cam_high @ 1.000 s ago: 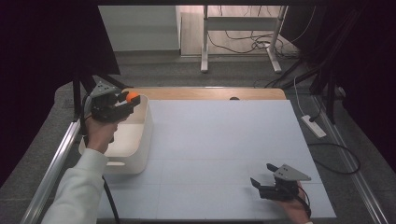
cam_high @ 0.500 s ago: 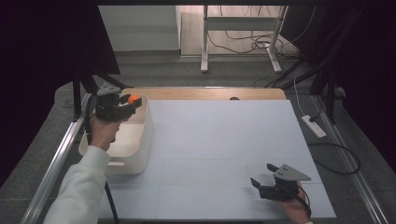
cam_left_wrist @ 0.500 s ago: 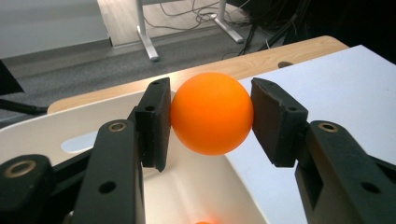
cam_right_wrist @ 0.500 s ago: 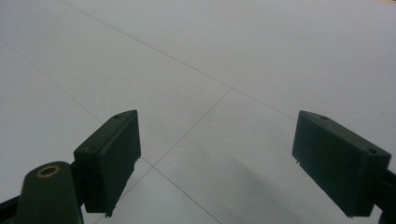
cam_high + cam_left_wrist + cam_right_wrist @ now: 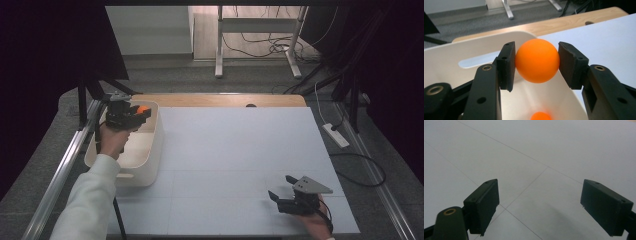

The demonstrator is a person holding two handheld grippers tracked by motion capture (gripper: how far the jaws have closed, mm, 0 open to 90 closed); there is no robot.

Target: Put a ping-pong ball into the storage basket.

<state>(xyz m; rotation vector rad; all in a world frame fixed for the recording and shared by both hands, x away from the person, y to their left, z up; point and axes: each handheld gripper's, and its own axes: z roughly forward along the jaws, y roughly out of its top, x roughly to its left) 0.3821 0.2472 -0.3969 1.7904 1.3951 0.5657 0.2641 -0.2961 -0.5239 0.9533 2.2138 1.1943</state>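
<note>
Pinching an orange ball (image 5: 537, 60) between its two black pads, the left hand-held gripper (image 5: 131, 114) hangs over the white bin (image 5: 150, 150) at the left side of the desk (image 5: 240, 150). In the left gripper view the ball sits squarely between the pads, touched on both sides, above the bin's open inside and near its far wall. A second orange ball (image 5: 540, 116) lies lower down inside the bin, at the bottom edge of that view and partly cut off. In the high view the held ball shows as an orange spot (image 5: 142, 109) at the tip of the gripper, above the far end of the bin. The person's left hand (image 5: 114, 141) wraps the gripper's grip, and a white sleeve (image 5: 90, 200) runs down to the lower left corner.

At the near right of the desk, the right hand-held gripper (image 5: 282, 196) rests low over the pale surface, well apart from the bin. Its jaws stand spread wide with nothing between them, and the right gripper view looks past them at bare desk top crossed by thin seams. A grey three-cornered plate (image 5: 312, 185) sits on top of this gripper, and the right hand (image 5: 315, 225) holds it from the bottom edge of the high view.

A strip of bare wood (image 5: 220, 100) runs along the far edge of the desk.
</note>
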